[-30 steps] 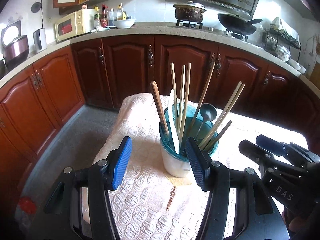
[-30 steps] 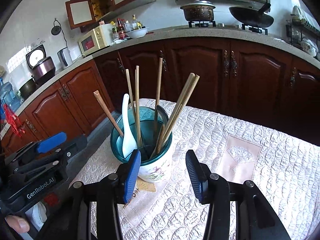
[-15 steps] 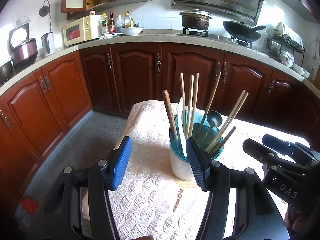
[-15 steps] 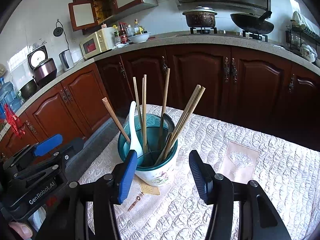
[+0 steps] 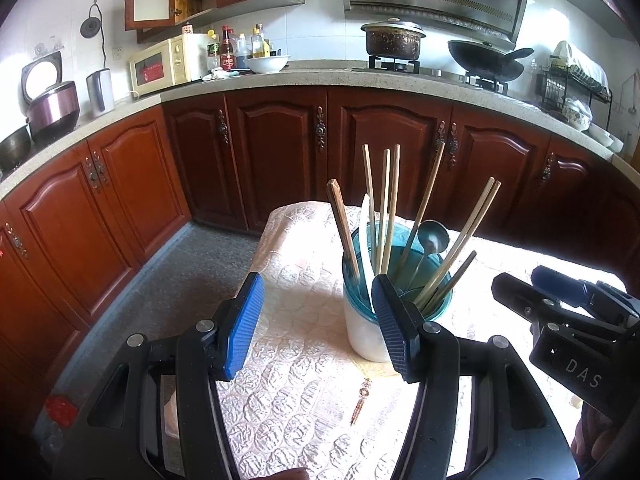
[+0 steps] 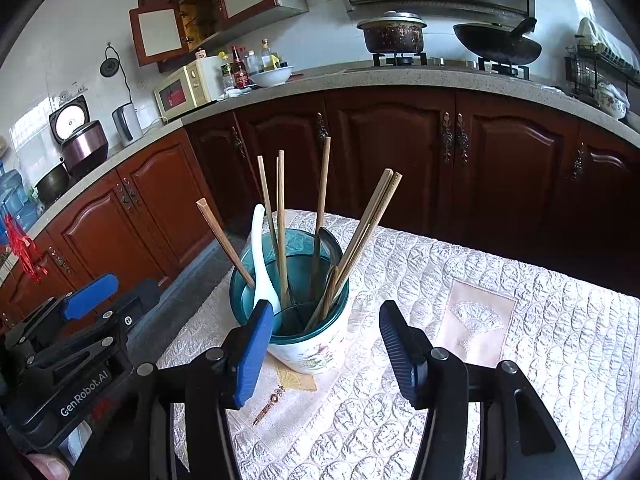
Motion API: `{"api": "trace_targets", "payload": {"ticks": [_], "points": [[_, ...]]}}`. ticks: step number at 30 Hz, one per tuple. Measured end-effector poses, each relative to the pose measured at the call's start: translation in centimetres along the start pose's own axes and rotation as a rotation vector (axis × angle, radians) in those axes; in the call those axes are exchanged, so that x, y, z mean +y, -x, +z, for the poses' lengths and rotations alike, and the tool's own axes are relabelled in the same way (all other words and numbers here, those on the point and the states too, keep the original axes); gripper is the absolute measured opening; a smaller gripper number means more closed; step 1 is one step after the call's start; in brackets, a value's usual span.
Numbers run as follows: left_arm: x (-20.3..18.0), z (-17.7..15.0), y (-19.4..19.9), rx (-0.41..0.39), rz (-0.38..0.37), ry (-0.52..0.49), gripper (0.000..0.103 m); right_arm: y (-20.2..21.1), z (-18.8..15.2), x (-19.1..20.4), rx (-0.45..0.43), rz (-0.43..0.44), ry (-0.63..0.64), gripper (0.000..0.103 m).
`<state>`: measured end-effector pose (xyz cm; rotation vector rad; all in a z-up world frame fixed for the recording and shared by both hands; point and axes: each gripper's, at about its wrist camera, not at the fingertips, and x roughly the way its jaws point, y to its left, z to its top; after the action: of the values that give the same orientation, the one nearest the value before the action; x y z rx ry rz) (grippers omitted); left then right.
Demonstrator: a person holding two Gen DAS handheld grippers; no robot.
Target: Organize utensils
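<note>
room: home kitchen, dark red wood cabinets under a speckled counter that wraps around the far side and the left

far stuff: pot and wok on the stove under a steel hood, microwave and some bottles further left, rice cooker at the far left

table: covered in a pale quilted cloth, sits in front of the cabinets

cup: white with a teal insert, upright on the cloth near the table's left end

in the cup: a bunch of chopsticks fanning out, some pale, one darker stick leaning left, plus a white spoon and a metal spoon. All of it standing inside, leaning on the rim

left gripper: jaws spread wide, nothing in them. Cup is off to the right of the gap, partly behind the right finger, can't tell if that finger touches it

right gripper: jaws have just been opening, now apart and released. The cup shows in the gap toward the left finger, but it looks to be beyond the tips and the pads aren't pressing on it

also: a small brownish charm lies on the cloth just near of the cup

hands: a bit of a finger shows at the low edge in the right wrist view, under the left gripper's body
</note>
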<state>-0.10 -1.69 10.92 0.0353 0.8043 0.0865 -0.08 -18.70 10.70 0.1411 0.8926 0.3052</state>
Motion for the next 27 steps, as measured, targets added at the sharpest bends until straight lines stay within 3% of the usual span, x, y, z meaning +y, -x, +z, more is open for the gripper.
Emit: {"api": "trace_targets", "payload": {"ticks": [27], "points": [[-0.36, -0.67, -0.17, 0.008, 0.005, -0.008, 0.056, -0.58, -0.42, 0.32, 0.015, 0.006, 0.005, 0.053]]}}
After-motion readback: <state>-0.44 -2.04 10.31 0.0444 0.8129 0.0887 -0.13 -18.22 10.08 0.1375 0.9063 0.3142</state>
